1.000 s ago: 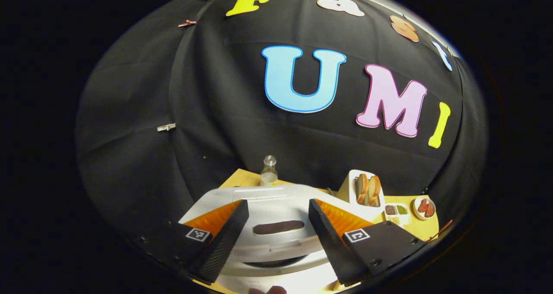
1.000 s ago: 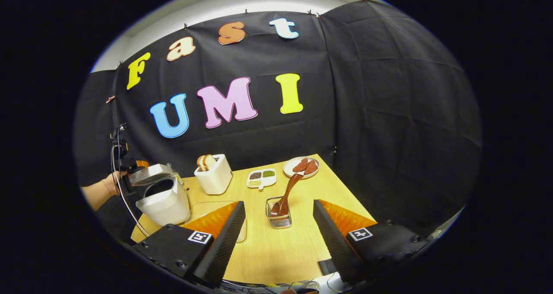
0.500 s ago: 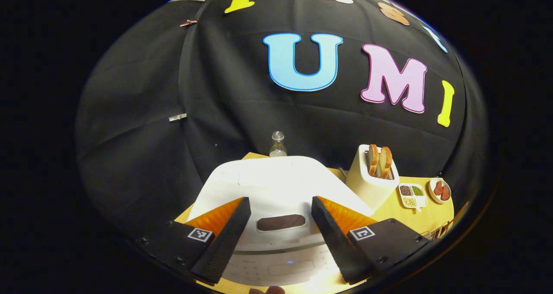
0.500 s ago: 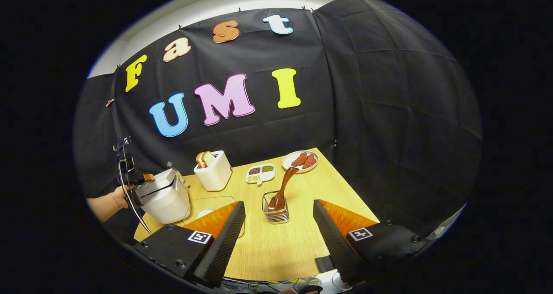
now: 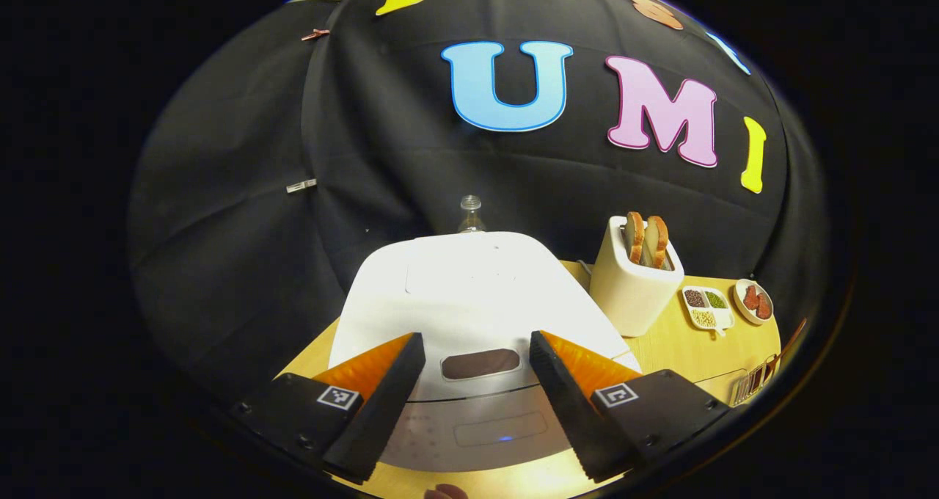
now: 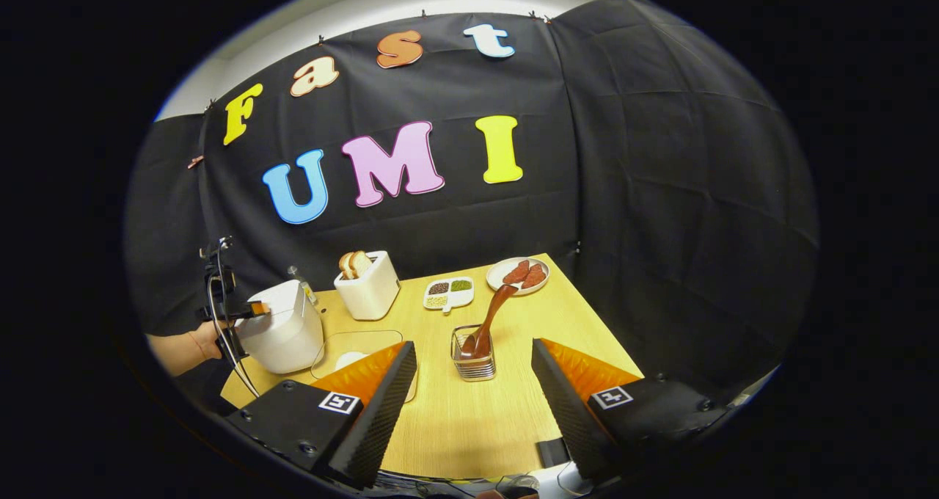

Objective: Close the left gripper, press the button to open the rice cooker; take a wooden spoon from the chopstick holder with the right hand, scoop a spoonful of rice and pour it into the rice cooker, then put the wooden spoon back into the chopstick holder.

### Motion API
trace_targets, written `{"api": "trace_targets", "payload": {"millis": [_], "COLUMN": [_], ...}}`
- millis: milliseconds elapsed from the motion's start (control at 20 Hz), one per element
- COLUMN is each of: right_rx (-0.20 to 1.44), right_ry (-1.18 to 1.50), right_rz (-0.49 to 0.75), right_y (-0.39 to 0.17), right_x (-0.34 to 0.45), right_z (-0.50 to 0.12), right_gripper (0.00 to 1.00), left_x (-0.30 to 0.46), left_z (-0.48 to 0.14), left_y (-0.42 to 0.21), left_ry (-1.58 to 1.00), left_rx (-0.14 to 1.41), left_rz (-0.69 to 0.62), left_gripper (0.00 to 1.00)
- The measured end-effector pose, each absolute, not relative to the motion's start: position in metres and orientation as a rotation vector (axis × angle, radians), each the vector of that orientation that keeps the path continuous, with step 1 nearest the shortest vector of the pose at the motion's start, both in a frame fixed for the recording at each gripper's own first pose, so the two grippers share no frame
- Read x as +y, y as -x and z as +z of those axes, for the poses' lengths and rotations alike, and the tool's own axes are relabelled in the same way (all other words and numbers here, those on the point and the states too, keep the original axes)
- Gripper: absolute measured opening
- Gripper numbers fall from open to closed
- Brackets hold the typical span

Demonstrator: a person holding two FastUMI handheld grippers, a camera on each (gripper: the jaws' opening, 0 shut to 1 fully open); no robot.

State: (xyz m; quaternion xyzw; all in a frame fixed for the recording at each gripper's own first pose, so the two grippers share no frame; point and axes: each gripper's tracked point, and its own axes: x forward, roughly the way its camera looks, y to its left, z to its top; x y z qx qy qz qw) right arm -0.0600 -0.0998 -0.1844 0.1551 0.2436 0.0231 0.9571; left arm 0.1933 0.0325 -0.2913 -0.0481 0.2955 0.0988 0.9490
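A pale wooden table [image 6: 469, 418] with a fine straight grain stands in a booth hung with creased black cloth. At its left edge sits the rice cooker [image 6: 282, 330], a smooth white body with rounded corners and its lid down; in the left gripper view it is the rice cooker [image 5: 469, 293] seen from the front, with a dark oblong button [image 5: 482, 363] set in the lid's front lip and a flat control panel below it. The left gripper [image 5: 469, 403] hangs just in front of that button with its jaws spread wide, holding nothing, the ribbed pads framing the button. In the right gripper view the left gripper [image 6: 246, 310] sits against the cooker's left side, held by a hand [image 6: 202, 337]. The right gripper [image 6: 469, 414] is wide apart and empty above the table's near half. Beyond it stands the chopstick holder [image 6: 475, 359], a small square wire rack, with the wooden spoon [image 6: 490, 323] leaning in it, bowl down, its dark glossy curved handle tilting toward the far right. Left of the holder lies a clear rounded tray [image 6: 356, 348] with a mound of white rice [image 6: 349, 359]. Farther back: a white boxy toaster [image 6: 368, 290] with two bread slices, a divided white dish [image 6: 447, 293] of grains, a round plate [image 6: 519, 275] of reddish pieces, and a small clear bottle [image 5: 470, 216] behind the cooker.
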Motion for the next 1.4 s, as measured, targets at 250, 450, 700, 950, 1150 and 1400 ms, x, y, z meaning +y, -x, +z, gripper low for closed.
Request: {"api": "trace_targets", "payload": {"millis": [250,450,700,950,1150,1400], "right_rx": [0.505,0.503,0.487,0.465,0.451,0.425], "right_ry": [-0.323,-0.329,-0.322,-0.302,-0.287,-0.257], "right_rz": [0.056,0.056,0.055,0.063,0.081,0.112], "right_y": [0.057,0.055,0.052,0.039,0.028,0.015], "right_x": [-0.093,-0.091,-0.092,-0.087,-0.077,-0.064], "right_z": [-0.188,-0.189,-0.183,-0.177,-0.171,-0.161], "right_gripper": [0.99,0.99,0.99,0.98,0.99,0.98], "left_x": [0.033,0.033,0.033,0.022,0.015,0.007], "left_z": [-0.293,-0.291,-0.282,-0.240,-0.195,-0.149], "left_y": [-0.192,-0.193,-0.192,-0.183,-0.161,-0.120], "left_ry": [0.108,0.101,0.070,0.102,0.098,0.159], "left_rx": [0.583,0.570,0.551,0.426,0.323,0.226], "left_rz": [0.201,0.217,0.183,0.098,0.055,0.022], "left_gripper": [1.00,1.00,1.00,0.97,0.97,0.97]}}
